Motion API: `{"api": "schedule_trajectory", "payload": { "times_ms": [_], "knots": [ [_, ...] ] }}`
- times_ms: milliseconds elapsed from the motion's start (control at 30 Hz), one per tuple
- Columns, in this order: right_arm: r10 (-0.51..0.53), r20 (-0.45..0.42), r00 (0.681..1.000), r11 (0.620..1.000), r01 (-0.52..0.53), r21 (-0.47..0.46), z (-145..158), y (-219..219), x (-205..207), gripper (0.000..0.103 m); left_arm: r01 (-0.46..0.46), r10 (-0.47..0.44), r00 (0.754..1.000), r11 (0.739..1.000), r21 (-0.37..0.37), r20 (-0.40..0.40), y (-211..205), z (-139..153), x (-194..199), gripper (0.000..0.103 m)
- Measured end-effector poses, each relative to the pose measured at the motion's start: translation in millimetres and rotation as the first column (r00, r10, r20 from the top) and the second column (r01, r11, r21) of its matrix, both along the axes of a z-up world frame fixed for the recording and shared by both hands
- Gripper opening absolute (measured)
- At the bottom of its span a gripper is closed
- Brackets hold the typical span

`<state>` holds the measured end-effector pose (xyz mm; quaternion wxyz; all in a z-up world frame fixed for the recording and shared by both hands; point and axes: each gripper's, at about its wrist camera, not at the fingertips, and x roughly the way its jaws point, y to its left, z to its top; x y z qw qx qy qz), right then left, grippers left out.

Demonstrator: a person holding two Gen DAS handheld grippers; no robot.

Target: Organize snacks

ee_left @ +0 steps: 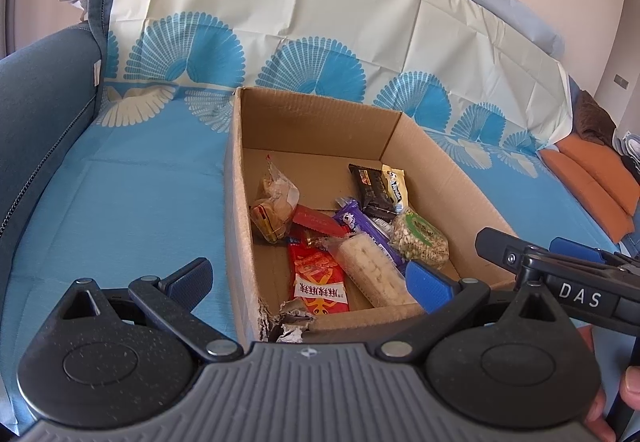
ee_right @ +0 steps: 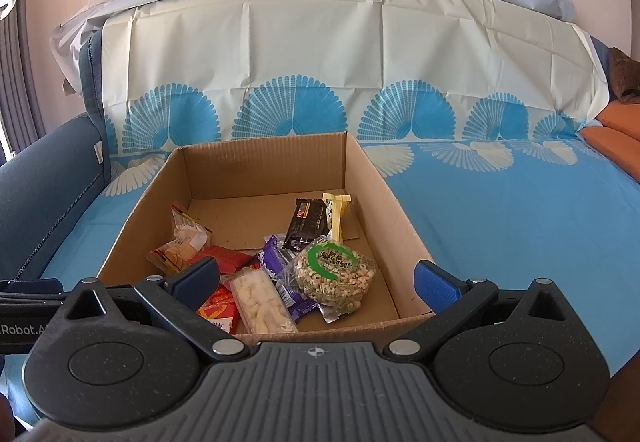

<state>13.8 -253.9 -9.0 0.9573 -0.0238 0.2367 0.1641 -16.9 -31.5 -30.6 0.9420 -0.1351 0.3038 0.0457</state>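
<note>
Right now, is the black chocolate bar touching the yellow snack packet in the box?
Touching: in the right wrist view the black chocolate bar lies against the yellow snack packet, overlapping its edge.

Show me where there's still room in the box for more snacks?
The cardboard box floor is bare along the back wall and beside the round cereal pack on the right. The front-left is crowded, from the red packet to the purple bar.

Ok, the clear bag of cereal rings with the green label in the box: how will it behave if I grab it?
The cereal bag is probably light for its size: it looks puffy, full of small rings. The clear film looks glossy, so it may slip or crinkle between the fingers. The rings likely crush under a hard squeeze. It leans on the purple packet, which may shift as it lifts.
</note>
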Motion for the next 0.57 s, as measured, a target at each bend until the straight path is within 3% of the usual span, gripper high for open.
{"api": "schedule_trajectory", "payload": {
  "times_ms": [567],
  "knots": [
    [-0.022, -0.018, 1.000, 0.998, 0.023, 0.052, 3.7, -6.1, 4.2, 0.102, 0.019, -0.019, 1.000, 1.000, 0.006, 0.025, -5.3, 2.3, 3.9, 0.103]
  ]
}}
